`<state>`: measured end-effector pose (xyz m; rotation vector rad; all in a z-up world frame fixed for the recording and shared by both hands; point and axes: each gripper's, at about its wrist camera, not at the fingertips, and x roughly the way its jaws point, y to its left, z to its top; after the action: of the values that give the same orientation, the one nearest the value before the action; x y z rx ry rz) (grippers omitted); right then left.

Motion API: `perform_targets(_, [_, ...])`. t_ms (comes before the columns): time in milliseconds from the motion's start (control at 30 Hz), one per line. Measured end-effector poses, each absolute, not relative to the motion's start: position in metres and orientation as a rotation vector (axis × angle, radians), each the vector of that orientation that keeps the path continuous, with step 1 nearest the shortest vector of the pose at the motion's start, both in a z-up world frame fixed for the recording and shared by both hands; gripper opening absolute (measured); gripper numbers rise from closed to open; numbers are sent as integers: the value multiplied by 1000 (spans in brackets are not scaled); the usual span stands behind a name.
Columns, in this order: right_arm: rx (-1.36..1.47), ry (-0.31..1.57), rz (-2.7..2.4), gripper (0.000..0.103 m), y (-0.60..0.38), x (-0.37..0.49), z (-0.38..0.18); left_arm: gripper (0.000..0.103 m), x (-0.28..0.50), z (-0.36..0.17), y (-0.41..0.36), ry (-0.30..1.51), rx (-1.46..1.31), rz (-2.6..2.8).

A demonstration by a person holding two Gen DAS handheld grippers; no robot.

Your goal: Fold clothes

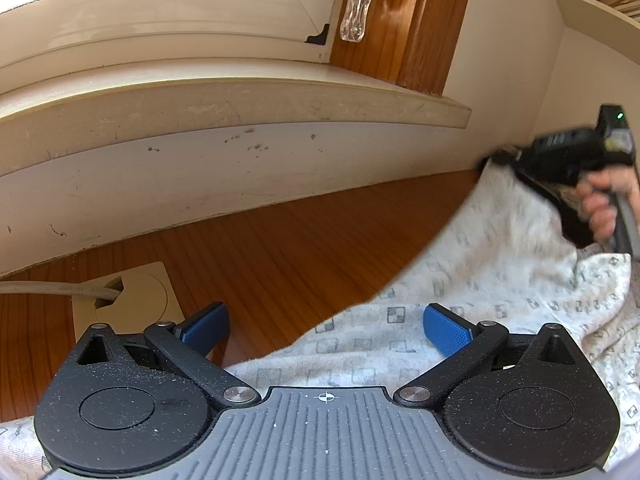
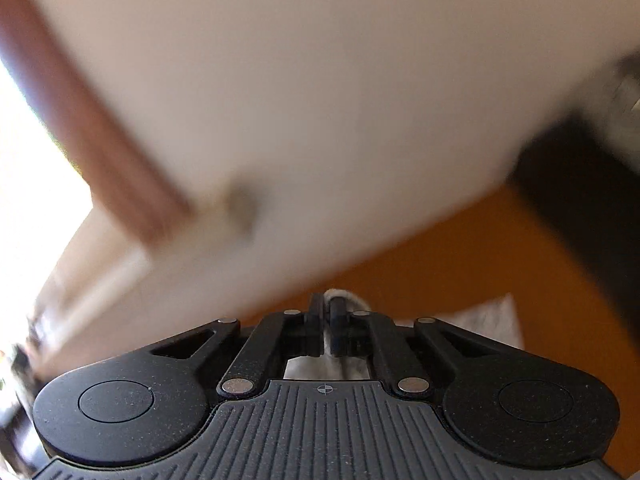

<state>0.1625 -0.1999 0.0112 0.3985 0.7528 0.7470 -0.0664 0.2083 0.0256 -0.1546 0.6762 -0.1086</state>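
Pinching a fold of the patterned cloth (image 2: 334, 344), your right gripper (image 2: 326, 320) has its jaws closed tight. Your left gripper (image 1: 326, 330) hangs wide open, the cloth's edge just ahead between its blue pads (image 1: 446, 334).

The right gripper (image 2: 326, 322) is seen with its jaws pinched together on a fold of white cloth (image 2: 496, 318), a bit of it poking out past the fingertips. More of the cloth is spread over the orange-brown bench (image 2: 460, 260) just to the right. Everything behind is pretty smeared: a pale wall (image 2: 320, 80), a reddish-brown wooden strip (image 2: 100, 140) at left, something dark (image 2: 580, 200) at right that can't be made out.
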Motion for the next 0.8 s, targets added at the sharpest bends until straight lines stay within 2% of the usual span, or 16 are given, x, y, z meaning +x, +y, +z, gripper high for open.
perform_targets(167, [357, 690, 765, 4, -191, 156, 12, 103, -66, 25, 208, 677, -152, -108])
perform_targets(333, [319, 691, 753, 29, -188, 152, 12, 103, -66, 25, 209, 678, -150, -108])
perform_targets(367, [306, 700, 760, 43, -189, 151, 13, 103, -66, 25, 209, 678, -150, -108])
perform_targets(400, [289, 710, 772, 48, -190, 149, 15, 103, -66, 25, 209, 678, -149, -108])
perform_targets(767, [111, 836, 973, 47, -201, 102, 10, 103, -66, 26, 208, 679, -145, -106])
perform_targets(800, [100, 833, 972, 36, -203, 98, 12, 103, -65, 26, 208, 679, -145, -106])
